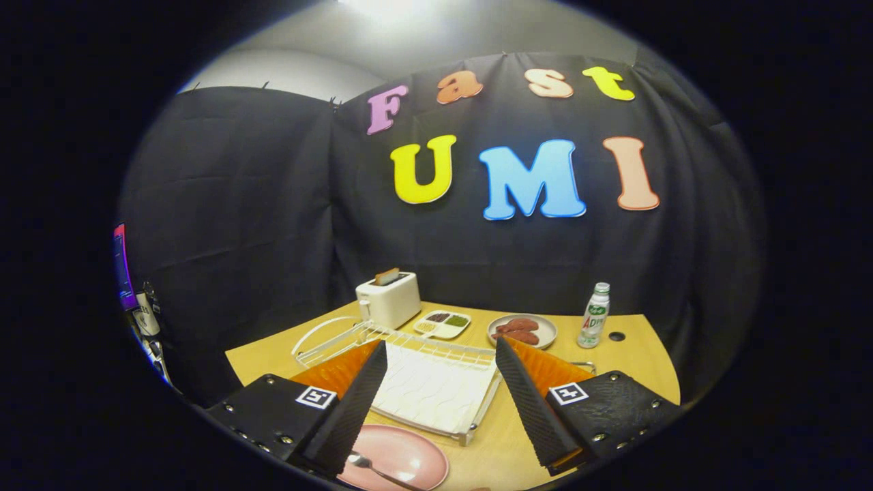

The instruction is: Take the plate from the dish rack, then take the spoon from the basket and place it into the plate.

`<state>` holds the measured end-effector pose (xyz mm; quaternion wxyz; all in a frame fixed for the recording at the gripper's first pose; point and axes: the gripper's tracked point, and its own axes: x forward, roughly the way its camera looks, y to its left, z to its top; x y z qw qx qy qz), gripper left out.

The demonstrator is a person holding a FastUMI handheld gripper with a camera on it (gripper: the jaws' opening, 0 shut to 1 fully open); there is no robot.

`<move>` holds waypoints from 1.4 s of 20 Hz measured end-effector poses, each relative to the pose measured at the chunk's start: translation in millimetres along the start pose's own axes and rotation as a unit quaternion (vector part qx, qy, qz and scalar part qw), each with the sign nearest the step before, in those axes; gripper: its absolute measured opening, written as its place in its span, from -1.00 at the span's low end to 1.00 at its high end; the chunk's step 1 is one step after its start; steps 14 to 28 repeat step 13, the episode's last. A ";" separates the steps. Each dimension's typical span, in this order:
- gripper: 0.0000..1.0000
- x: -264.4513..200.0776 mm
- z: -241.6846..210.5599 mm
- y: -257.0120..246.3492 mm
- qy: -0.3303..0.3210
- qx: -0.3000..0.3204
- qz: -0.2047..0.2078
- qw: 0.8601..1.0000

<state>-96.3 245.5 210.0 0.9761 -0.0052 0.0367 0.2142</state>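
A pink plate (402, 458) lies on the wooden table (634, 354) close under my gripper, beside the left finger. A metal spoon (372, 467) rests in the plate, its bowl near the left fingertip. Just beyond the plate stands the white dish rack (436, 389) with its wire basket part (327, 337) at the far left. My gripper (440, 402) is open, raised above the table, its fingers (354, 402) wide apart with nothing between them; the rack shows through the gap.
A white toaster (389, 299) with a slice of bread stands behind the rack. A white divided dish (442, 324), a plate of sausages (522, 330) and a small bottle (594, 316) line the table's far side. A small hole (616, 336) sits beside the bottle.
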 end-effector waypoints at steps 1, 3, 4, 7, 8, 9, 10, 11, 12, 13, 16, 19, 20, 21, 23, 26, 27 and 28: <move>0.96 -0.9 17.4 -12.4 -0.014 -0.001 -0.014 1.000; 0.95 -4.1 50.2 -33.8 -0.036 0.004 -0.037 0.999; 0.95 -5.3 66.3 -42.0 -0.048 0.007 -0.045 0.998; 0.95 -10.2 106.0 -71.0 -0.076 0.006 -0.074 0.994; 0.95 -10.7 116.7 -78.8 -0.082 0.005 -0.083 0.993; 0.95 -8.3 122.9 -85.3 -0.086 0.006 -0.090 0.992; 0.95 -8.9 127.7 -93.3 -0.081 0.009 -0.098 0.992; 0.95 -11.3 130.8 -102.9 -0.078 0.013 -0.102 0.992; 0.95 -11.5 137.6 -109.8 -0.082 0.016 -0.107 0.991; 0.95 -10.6 144.5 -116.7 -0.089 0.018 -0.111 0.990; 0.95 -10.6 144.5 -116.7 -0.089 0.018 -0.111 0.990; 0.95 -10.6 144.5 -116.7 -0.089 0.018 -0.111 0.990; 0.95 -10.6 144.5 -116.7 -0.089 0.018 -0.111 0.990; 0.95 -10.6 144.5 -116.7 -0.089 0.018 -0.111 0.990; 0.95 -10.6 144.5 -116.7 -0.089 0.018 -0.111 0.990; 0.95 -10.6 144.5 -116.7 -0.089 0.018 -0.111 0.990; 0.95 -10.6 144.5 -116.7 -0.089 0.018 -0.111 0.990; 0.95 -10.6 144.5 -116.7 -0.089 0.018 -0.111 0.990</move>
